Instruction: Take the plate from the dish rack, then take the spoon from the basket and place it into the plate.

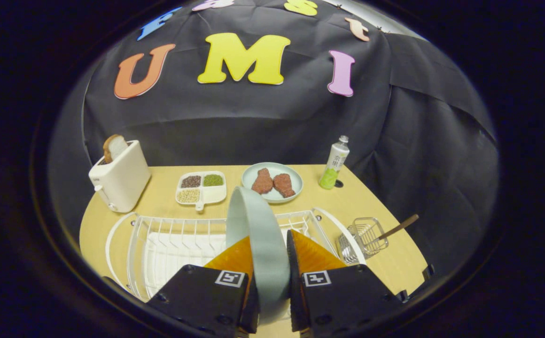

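Gripper (268, 244) fingers clamped on upright plate (258, 234), lower centre, above dish rack (169, 239); spoon (397, 228) in basket (364, 237), right.

- The gripper (268, 253) points forward toward 12 o'clock, its two fingers side by side at the near end.
- One finger sits at about 9 o'clock of the plate (258, 234), the other at 3 o'clock.
- Both fingers press the upright plate's faces, clamping it edge-on between them.
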The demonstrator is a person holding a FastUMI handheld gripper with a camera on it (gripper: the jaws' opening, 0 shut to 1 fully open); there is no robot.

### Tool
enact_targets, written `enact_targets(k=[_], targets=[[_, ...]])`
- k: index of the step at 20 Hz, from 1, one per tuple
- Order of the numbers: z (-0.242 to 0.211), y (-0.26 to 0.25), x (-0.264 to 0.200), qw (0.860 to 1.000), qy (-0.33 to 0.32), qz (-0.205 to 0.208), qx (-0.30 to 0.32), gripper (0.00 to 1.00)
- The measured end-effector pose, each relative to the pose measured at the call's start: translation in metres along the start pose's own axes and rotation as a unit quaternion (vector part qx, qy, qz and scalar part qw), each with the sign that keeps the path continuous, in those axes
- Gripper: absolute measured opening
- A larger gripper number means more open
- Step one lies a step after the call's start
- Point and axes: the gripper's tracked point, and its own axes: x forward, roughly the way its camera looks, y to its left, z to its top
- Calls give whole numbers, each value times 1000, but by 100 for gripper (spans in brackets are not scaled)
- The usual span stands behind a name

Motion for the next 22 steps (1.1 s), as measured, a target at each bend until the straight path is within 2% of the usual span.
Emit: enact_targets(k=[6, 13, 19, 22], targets=[[12, 0, -6, 1000, -13, -24, -6, 32], [14, 3, -47, 996, -27, 76, 27, 32], [6, -30, -106, 985, -74, 153, 39, 32], [-14, -55, -129, 977, -88, 186, 55, 32]])
